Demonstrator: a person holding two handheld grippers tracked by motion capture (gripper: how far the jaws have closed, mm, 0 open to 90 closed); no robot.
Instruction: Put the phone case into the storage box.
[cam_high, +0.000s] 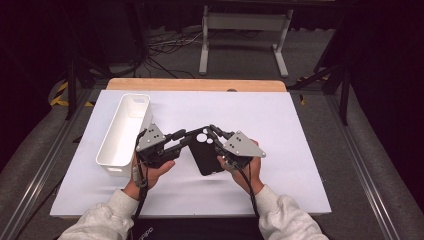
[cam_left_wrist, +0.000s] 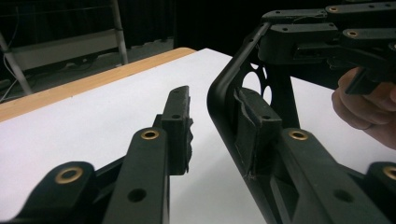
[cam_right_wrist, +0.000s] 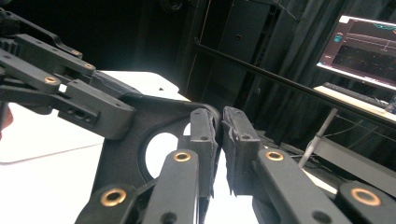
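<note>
Black plastic phone case (cam_high: 205, 152) with round camera cutouts hangs above the white surface (cam_high: 280, 130), between both grippers — right gripper (cam_right_wrist: 219, 128) clamped on its top edge, left gripper (cam_left_wrist: 212, 123) apart around its side edge. Just left stands a long white plastic bin (cam_high: 122, 131) — nothing visible inside, no legible writing.

We see a black phone case (cam_high: 204, 152), a white bin (cam_high: 122, 134) at nine o'clock, a white table (cam_high: 280, 135) with a tan wooden edge.

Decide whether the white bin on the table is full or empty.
Empty. From the high view, the white bin shows only its bare white inner floor and walls, with nothing lying inside.
</note>
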